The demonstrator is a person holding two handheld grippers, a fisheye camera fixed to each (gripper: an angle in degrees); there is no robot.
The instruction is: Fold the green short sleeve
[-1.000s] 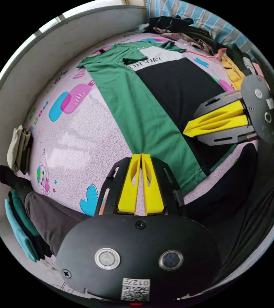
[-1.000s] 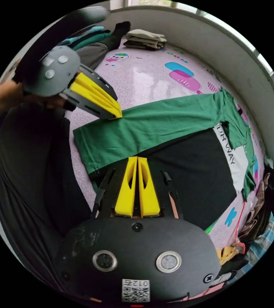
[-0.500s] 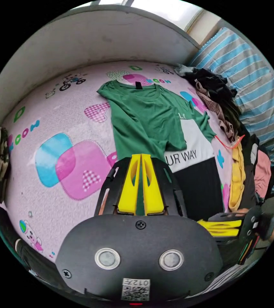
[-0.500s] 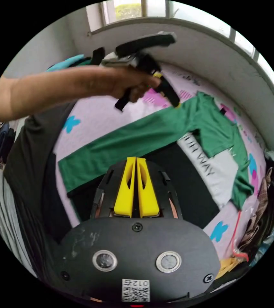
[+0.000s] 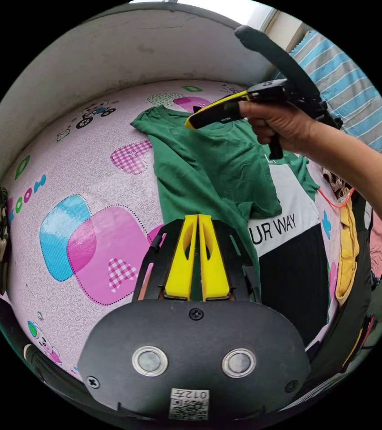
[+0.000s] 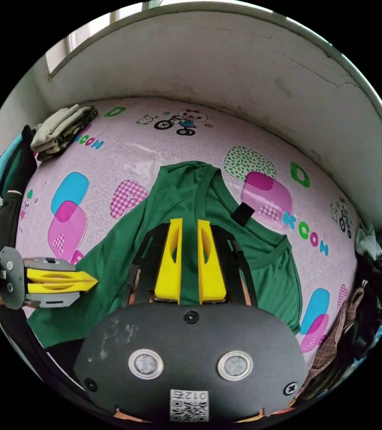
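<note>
Left hand-held gripper (image 5: 198, 219) clenched, empty | right hand-held gripper (image 6: 190, 224) — released | green shirt (image 5: 208, 170) half-folded

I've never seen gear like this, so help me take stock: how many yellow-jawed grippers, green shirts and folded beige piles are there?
Grippers: 2 (left gripper, right gripper)
Green shirt: 1
Folded beige pile: 1
Total: 4

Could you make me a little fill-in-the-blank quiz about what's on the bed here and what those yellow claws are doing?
1. The shirt spread on the patterned sheet is ____ in colour.
2. The right claw hangs over that shirt with its jaws slightly ____.
3. The left claw has its jaws ____.
4. The sheet's cartoon bear rides a ____.

Missing words: green; open; shut; bicycle
</note>
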